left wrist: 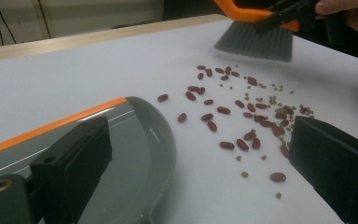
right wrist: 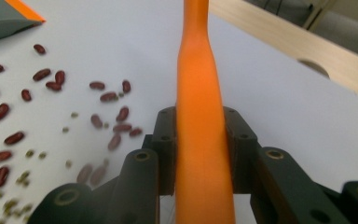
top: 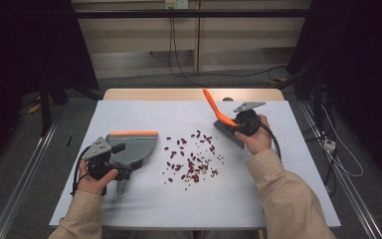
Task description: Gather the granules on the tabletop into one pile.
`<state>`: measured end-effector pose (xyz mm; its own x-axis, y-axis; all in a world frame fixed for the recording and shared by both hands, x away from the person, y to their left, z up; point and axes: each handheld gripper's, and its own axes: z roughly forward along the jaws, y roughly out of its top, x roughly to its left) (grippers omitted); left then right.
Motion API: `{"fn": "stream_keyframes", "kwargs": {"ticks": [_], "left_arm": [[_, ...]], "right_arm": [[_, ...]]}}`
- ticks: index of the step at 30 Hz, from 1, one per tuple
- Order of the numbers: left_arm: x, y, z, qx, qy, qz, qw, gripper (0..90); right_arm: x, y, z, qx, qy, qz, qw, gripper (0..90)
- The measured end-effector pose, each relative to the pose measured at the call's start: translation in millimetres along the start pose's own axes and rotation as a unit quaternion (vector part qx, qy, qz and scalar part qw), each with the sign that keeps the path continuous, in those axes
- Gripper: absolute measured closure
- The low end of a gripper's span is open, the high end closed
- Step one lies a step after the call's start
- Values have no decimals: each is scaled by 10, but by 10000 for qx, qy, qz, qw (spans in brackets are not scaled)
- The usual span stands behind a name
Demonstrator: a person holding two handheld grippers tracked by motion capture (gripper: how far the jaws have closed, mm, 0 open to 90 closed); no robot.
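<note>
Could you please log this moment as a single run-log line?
left gripper: holds dustpan | right gripper: shut on brush | beans: scattered between, unswept

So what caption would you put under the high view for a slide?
Right gripper holds an orange-handled brush beside scattered beans, left gripper holds a grey dustpan.

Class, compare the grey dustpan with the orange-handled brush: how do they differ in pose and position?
The grey plastic dustpan with orange lip lies flat left of the red beans; the orange-handled grey-bristled brush is tilted, right of them. Both are grey and orange, each held in a tool.
</note>
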<state>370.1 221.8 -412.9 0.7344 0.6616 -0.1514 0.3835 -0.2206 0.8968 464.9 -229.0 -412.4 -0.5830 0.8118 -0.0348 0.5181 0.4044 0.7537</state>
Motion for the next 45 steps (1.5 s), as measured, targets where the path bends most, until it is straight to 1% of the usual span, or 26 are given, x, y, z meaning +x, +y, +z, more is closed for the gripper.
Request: {"fn": "stream_keyframes", "kwargs": {"ticks": [2, 5, 7, 9, 10, 11, 12, 13, 14, 17, 18, 19, 20, 21, 24, 25, 28, 29, 31, 33, 34, 36, 40, 44, 45], "left_arm": [[22, -8, -11, -16, 41, -46, 10000, 61], [52, -19, -31, -31, 88, -83, 9999, 61], [67, -30, -37, -17, 100, -97, 9999, 61], [79, -40, -45, -9, 138, -120, 9998, 61], [84, -44, -51, -22, 135, -131, 9998, 61], [89, -45, -60, -18, 135, -126, 9998, 61], [92, -47, -69, -30, 159, -137, 9998, 61], [96, -48, -76, -31, 168, -136, 9998, 61], [98, -50, -78, -38, 165, -149, 9997, 61], [98, -54, -78, -9, 207, -137, 9997, 62], [100, -55, -74, -12, 203, -132, 9997, 64], [97, -55, -73, -10, 214, -130, 9997, 64], [96, -54, -72, -9, 206, -121, 9997, 64], [92, -54, -70, -11, 207, -130, 9997, 64], [82, -54, -65, 3, 204, -118, 9997, 64], [79, -53, -64, 1, 209, -115, 9997, 64], [67, -52, -57, 1, 198, -90, 9998, 64], [65, -52, -56, 3, 194, -82, 9998, 64], [60, -50, -58, -4, 199, -78, 9998, 64], [63, -46, -66, -1, 212, -63, 9998, 64], [63, -44, -70, -4, 213, -58, 9998, 64], [54, -42, -72, -31, 212, -88, 9997, 64], [42, -37, -73, -13, 198, -39, 9998, 64], [32, -35, -69, -19, 182, -40, 9998, 64], [29, -34, -68, -27, 176, -38, 9998, 64]], "right_arm": [[12, 75, 130, -96, 84, -186, 9997, 705], [26, 187, 315, -214, 172, -596, 9978, 705], [33, 234, 415, -266, 224, -716, 9968, 705], [49, 242, 495, -224, 338, -838, 9957, 705], [63, 228, 529, -123, 415, -877, 9952, 705], [73, 213, 536, -228, 569, -876, 9943, 706], [89, 204, 531, -247, 657, -960, 9929, 706], [110, 200, 516, -222, 653, -1090, 9916, 706], [130, 196, 497, -177, 698, -1218, 9899, 707], [198, 168, 438, -69, 881, -1444, 9856, 706], [225, 160, 416, -26, 944, -1538, 9836, 706], [252, 151, 393, 3, 981, -1638, 9816, 706], [280, 135, 370, 20, 996, -1671, 9809, 706], [302, 118, 348, 30, 1039, -1741, 9792, 705], [347, 61, 276, 22, 1149, -1835, 9763, 704], [360, 41, 249, 12, 1198, -1803, 9763, 705], [403, -12, 172, 27, 1270, -1906, 9734, 704], [422, -29, 147, 40, 1287, -1909, 9731, 704], [458, -59, 101, 35, 1360, -1940, 9715, 704], [499, -85, 60, 61, 1356, -1980, 9708, 704], [519, -96, 39, 56, 1406, -1949, 9707, 704], [561, -118, 1, 68, 1412, -1964, 9703, 704], [623, -151, -59, 49, 1466, -1990, 9690, 705], [628, -145, -112, -86, 1519, -1869, 9705, 705], [614, -130, -122, -152, 1517, -1809, 9716, 705]]}}
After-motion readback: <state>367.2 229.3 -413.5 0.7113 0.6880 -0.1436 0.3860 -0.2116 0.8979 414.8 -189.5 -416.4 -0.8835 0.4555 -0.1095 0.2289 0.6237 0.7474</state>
